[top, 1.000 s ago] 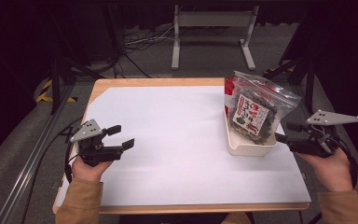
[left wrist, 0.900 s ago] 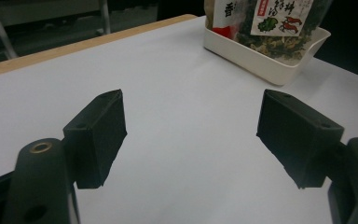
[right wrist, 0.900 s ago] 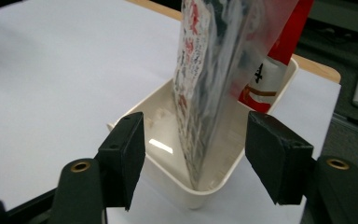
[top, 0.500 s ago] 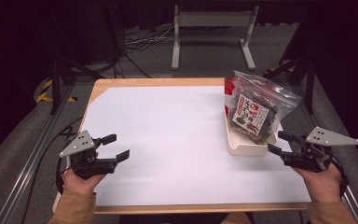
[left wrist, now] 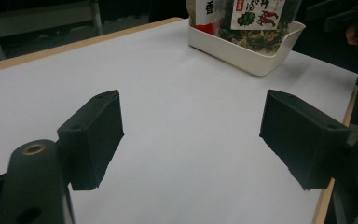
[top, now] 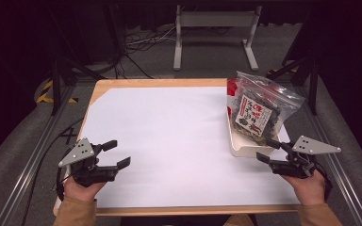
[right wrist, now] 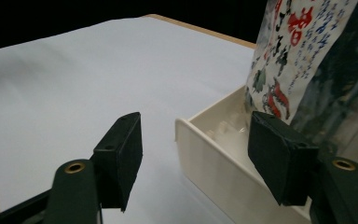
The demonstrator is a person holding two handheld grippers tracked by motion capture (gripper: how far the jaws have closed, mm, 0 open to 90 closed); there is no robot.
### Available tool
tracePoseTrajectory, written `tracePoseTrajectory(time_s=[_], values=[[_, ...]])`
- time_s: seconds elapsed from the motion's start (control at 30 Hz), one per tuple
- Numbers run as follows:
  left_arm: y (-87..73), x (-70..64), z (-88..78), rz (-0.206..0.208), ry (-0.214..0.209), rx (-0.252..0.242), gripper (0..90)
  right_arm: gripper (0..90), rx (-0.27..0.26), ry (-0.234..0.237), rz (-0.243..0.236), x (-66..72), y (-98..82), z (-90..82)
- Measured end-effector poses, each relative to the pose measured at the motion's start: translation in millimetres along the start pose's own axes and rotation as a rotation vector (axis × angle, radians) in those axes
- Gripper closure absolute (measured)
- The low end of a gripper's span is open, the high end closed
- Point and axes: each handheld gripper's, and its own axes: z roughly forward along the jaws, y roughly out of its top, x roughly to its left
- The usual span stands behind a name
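Nearest the person, two hands come in over the front edge of the table (top: 169,84), each carrying a gripper. The left gripper (top: 114,154) sits low over the front left corner of the white sheet (top: 169,141), its jaws spread wide with nothing but bare sheet between them, as the left gripper view also shows. The right gripper (top: 267,151) is at the front right, its jaws likewise spread and holding nothing; in the right gripper view the near corner of the cream tray (right wrist: 205,154) stands between them, without either pad touching it. Just beyond that gripper the tray rests on the right side of the sheet, and a clear zip bag of dried greens (top: 259,106) with a printed label stands in it, leaning toward the far end. Behind the table, a grey metal stand (top: 214,33) and loose cables (top: 141,44) lie on the floor.
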Motion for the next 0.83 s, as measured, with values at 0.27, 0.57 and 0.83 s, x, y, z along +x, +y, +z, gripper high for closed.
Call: tracePoseTrajectory(time_s=[0.27,0.57,0.83], values=[[-9.7,3.9,3.7,-0.006,0.005,0.001,20.9,34.7,-0.02,0.064,0.02,3.3,-20.3,16.5],[-16.7,8.6,4.8,-0.025,0.025,0.0,20.6,34.1,0.017,0.048,-0.028,10.6,-25.5,27.0],[-19.4,9.7,6.9,-0.028,0.034,0.006,18.8,31.2,0.016,0.044,-0.04,13.8,-23.5,28.3]])
